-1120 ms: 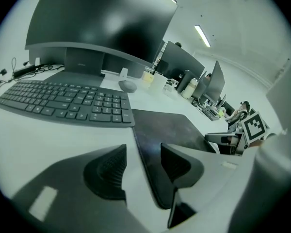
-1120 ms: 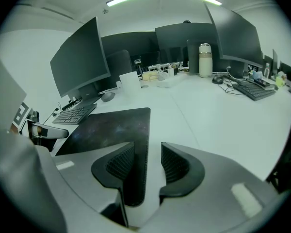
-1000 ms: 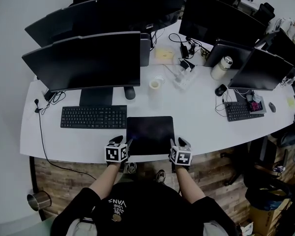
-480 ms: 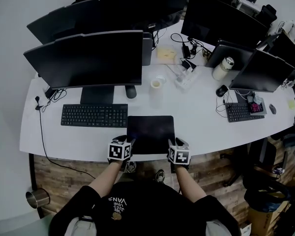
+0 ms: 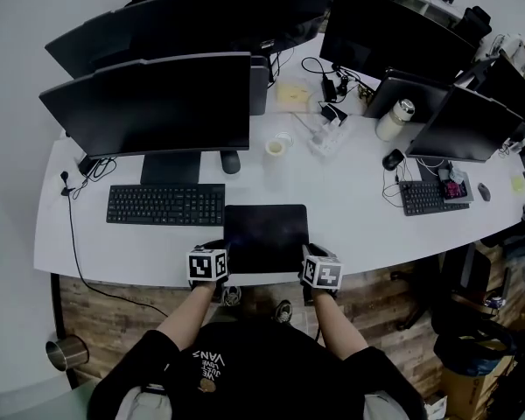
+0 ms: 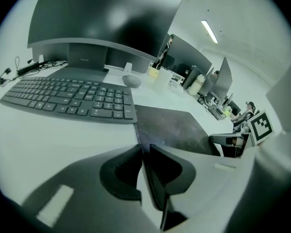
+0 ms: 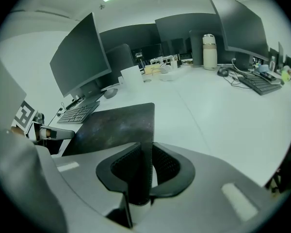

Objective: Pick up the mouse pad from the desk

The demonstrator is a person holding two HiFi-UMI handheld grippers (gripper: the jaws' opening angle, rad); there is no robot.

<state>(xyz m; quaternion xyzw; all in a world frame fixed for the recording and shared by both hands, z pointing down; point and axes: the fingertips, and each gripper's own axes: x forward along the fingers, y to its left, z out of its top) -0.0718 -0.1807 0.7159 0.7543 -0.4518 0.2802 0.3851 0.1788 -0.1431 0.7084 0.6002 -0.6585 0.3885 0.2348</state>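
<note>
Head view: flat black rectangular mouse pad (image 5: 265, 234) lies at the white bench (image 5: 350, 208) front edge, just right of the black keyboard (image 5: 165, 205). Left hand-held gripper (image 5: 220, 254) sits at its near-left corner, right hand-held gripper (image 5: 306, 256) at near-right.
Left gripper view: jaws have just been closing, now nipping the pad (image 6: 172, 127) edge.
Right gripper view: jaws likewise just closing, pad (image 7: 116, 123) edge pinched between them.

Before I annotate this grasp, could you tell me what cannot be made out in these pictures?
Mouse pad underside: every view, it faces the desk.
Keyboard key legends: head view, too small; left gripper view, blurred.
Bottle label: head view, too small.
</note>
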